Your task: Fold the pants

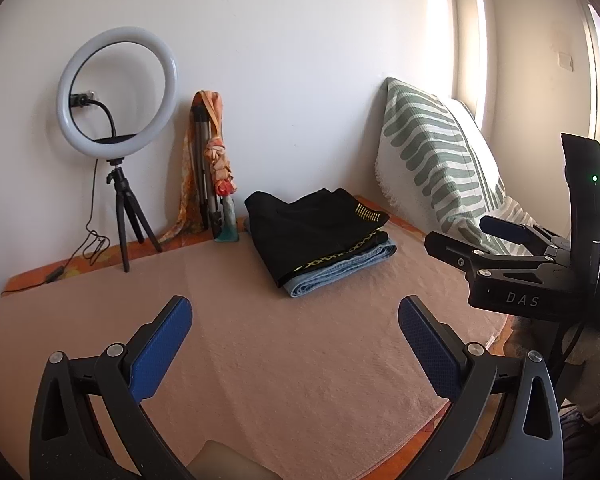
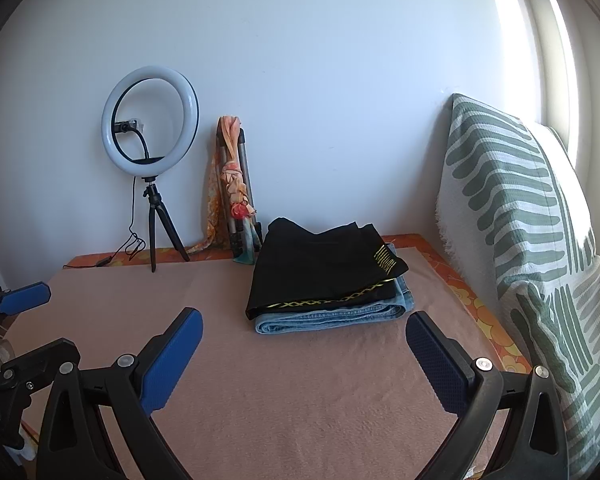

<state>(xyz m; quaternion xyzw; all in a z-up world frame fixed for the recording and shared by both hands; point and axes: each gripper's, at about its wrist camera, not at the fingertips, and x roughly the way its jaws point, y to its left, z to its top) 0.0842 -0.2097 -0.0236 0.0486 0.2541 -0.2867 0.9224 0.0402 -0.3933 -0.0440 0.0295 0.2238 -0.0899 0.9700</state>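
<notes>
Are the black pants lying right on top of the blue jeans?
Touching. The right wrist view shows the folded black pants resting directly on the folded blue jeans, with no gap between them.

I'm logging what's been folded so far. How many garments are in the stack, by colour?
Black garments with gold trim: 1, possibly 2, layers hard to separate
Light blue denim: 1, at the bottom
Total: at least 2, on the peach blanket

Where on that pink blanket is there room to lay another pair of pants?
The blanket is bare in front of the clothes stack, toward both open grippers, and to its left, short of the ring light. It is crowded along the back wall by the light and tripod, and on the right by the pillow.
</notes>
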